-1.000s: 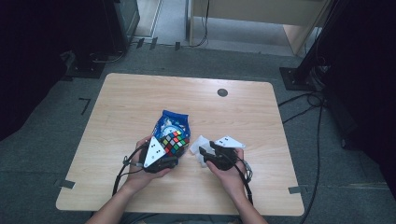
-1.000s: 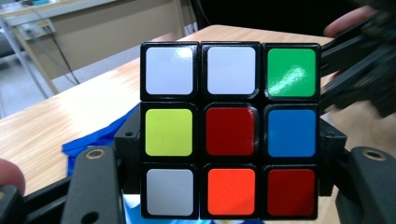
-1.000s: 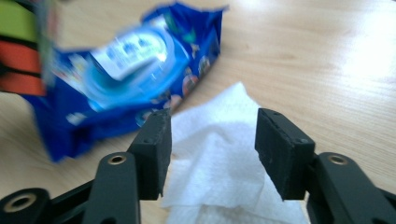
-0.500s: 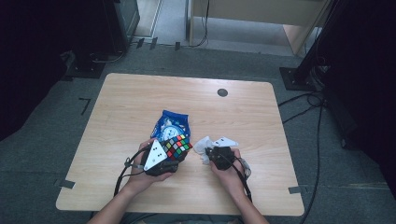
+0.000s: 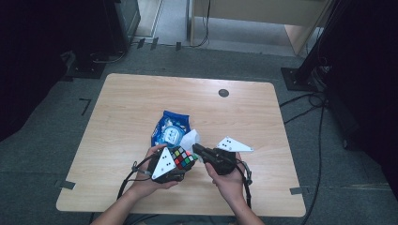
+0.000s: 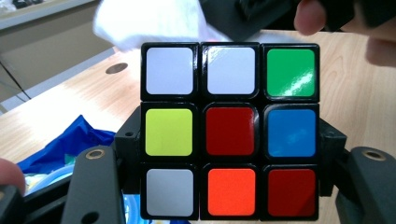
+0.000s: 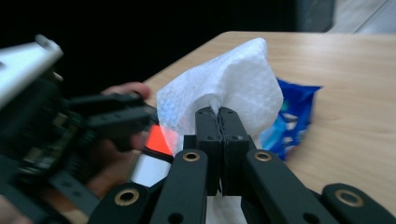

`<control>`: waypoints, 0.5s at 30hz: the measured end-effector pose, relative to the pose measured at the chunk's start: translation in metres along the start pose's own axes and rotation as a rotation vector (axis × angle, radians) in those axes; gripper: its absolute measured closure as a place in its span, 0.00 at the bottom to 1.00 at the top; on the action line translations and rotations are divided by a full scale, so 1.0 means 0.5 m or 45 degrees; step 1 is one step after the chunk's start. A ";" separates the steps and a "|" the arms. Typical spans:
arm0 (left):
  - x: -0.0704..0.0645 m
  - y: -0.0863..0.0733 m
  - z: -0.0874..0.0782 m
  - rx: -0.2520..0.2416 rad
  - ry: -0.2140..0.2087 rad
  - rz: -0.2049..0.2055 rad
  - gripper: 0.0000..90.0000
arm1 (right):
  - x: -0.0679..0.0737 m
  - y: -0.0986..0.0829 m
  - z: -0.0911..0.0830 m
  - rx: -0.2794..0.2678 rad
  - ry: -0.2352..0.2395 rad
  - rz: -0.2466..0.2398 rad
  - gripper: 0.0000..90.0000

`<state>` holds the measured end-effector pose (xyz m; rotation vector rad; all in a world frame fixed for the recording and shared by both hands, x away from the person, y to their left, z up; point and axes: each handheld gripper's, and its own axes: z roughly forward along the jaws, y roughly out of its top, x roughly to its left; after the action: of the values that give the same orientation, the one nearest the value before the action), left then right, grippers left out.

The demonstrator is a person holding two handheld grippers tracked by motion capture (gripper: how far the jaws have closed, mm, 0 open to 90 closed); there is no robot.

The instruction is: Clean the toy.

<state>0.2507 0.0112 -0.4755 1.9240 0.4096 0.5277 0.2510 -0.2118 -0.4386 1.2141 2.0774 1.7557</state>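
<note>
Gripping a cube, the left hand-held gripper sits at the lower middle of the high view, jaws spread to the cube's width and pressed on its two sides; the left gripper view shows the cube face-on with white, green, yellow, red, blue and orange squares. Just above it lies a blue packet, flat on the table; what it holds I cannot tell. Right of the cube, the right hand-held gripper has its jaws pressed together on a white tissue, which meets the cube's upper edge. Bare table spreads across the upper left and the right of the frame, out to the edges.
</note>
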 end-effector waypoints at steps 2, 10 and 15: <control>0.002 0.000 0.001 0.004 0.004 -0.005 0.38 | 0.010 0.004 -0.003 -0.006 0.084 0.027 1.00; 0.019 0.003 -0.015 -0.042 0.016 -0.051 0.38 | 0.046 0.012 -0.011 -0.016 0.094 -0.080 1.00; 0.028 0.008 -0.025 -0.076 0.017 -0.063 0.38 | -0.014 -0.004 -0.012 0.004 -0.046 -0.009 1.00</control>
<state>0.2560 0.0263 -0.4650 1.8491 0.4439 0.5155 0.2511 -0.2206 -0.4413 1.2287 2.0630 1.7145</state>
